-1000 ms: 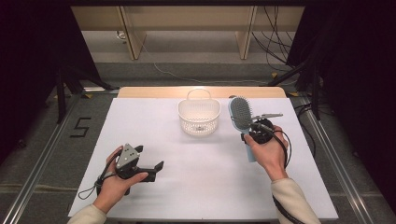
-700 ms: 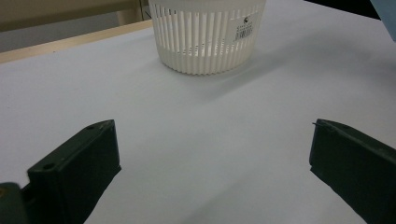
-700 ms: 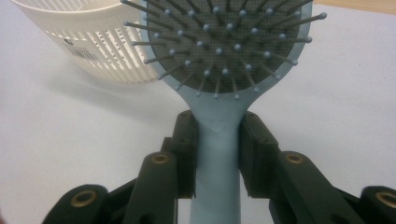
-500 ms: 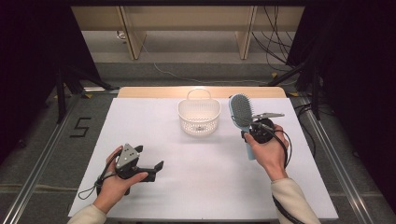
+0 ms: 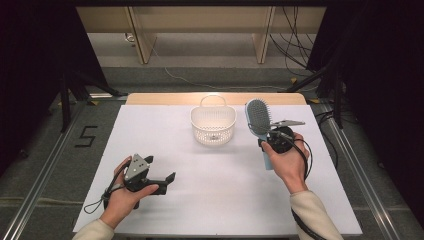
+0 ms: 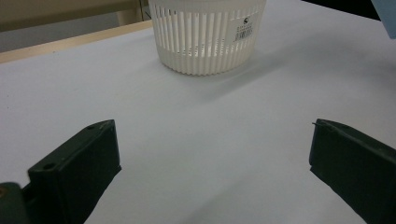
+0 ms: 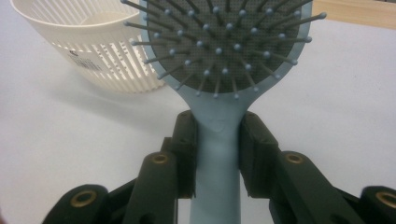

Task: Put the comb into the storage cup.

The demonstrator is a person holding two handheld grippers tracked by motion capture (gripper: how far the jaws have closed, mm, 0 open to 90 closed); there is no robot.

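right, one hairbrush [image 5: 259, 120] in play, pale blue with a dark bristle pad, and it sits in the right gripper [image 5: 274, 141]. the right gripper view shows it plainly: the two black fingers [image 7: 186, 140] are clamped on the neck of the brush, one on each side of the blue handle just below the head. the head points up and away from the hand, bristles facing the camera on that gripper, and the handle runs down through the grip toward the person's right hand [image 5: 287, 162]. seen from the high view, the brush is held over the right part of the white tabletop [image 5: 220, 200], just beside the basket and not touching it.

one basket [image 5: 213, 125] too, cream plastic with slatted walls and a single loop handle, standing upright near the far edge of the tabletop, about the middle. a small barcode label shows on its wall in the left gripper view.

over on the near left, the left gripper [image 5: 161, 176] rests low by the tabletop in the person's left hand [image 5: 122, 197], well apart from both basket and brush. its two fingers [image 6: 79, 163] stand wide apart with nothing but bare white tabletop between them, and they aim toward the basket.

so the count: two grippers, two hands, one brush, one basket.
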